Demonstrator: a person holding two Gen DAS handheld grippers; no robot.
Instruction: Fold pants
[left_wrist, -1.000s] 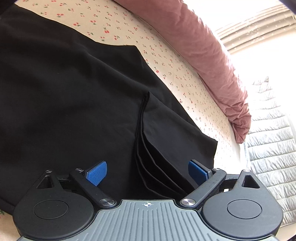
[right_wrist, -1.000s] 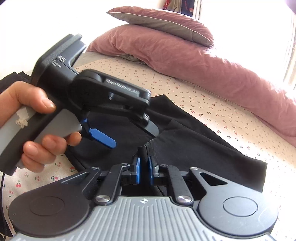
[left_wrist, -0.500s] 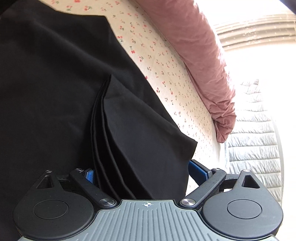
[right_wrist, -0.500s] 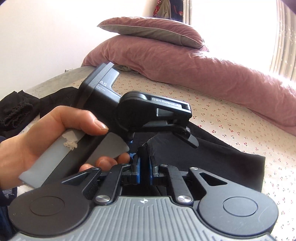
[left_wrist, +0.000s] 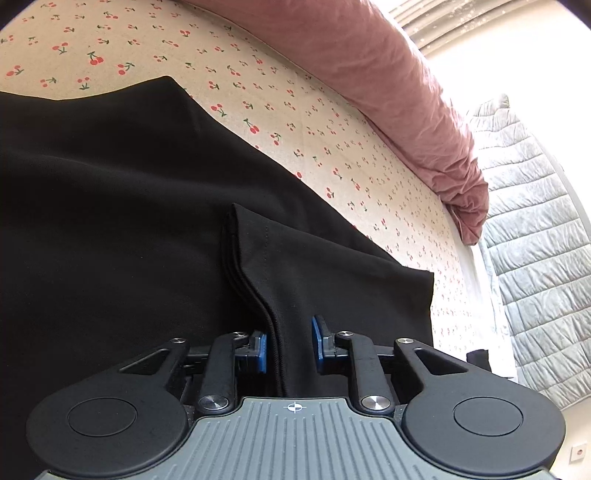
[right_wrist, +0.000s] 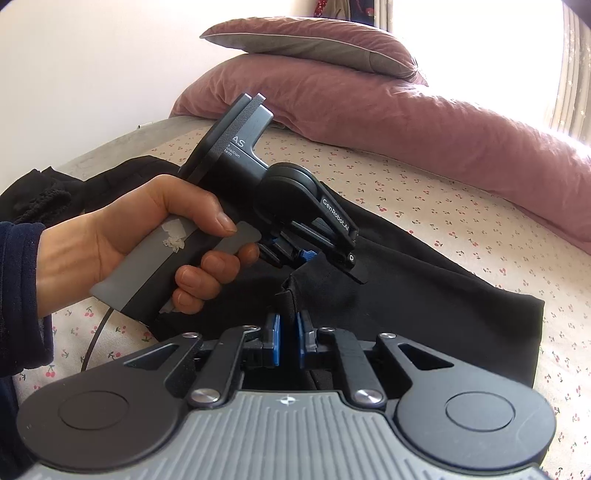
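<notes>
Black pants (left_wrist: 110, 221) lie spread on a cherry-print bed sheet (left_wrist: 258, 92). A stacked hem edge (left_wrist: 251, 266) of several layers rises between my left gripper's (left_wrist: 290, 347) blue pads. The jaws are closing and the cloth fills the narrow gap between them. In the right wrist view the pants (right_wrist: 424, 295) reach right to a squared end, and my right gripper (right_wrist: 288, 339) is shut on a raised pinch of the black cloth. Just beyond it, a person's hand (right_wrist: 147, 236) holds the left gripper (right_wrist: 306, 258), which nips the same ridge of fabric.
A long pink bolster (right_wrist: 406, 122) with a pillow (right_wrist: 314, 40) on top runs along the far side of the bed. A grey quilted cover (left_wrist: 535, 240) hangs at the right edge. Another dark garment (right_wrist: 40, 192) lies bunched at the far left.
The left gripper moved over the stacked hem edge and its jaws came from wide open to nearly together around it. The right gripper stayed shut on the cloth.
</notes>
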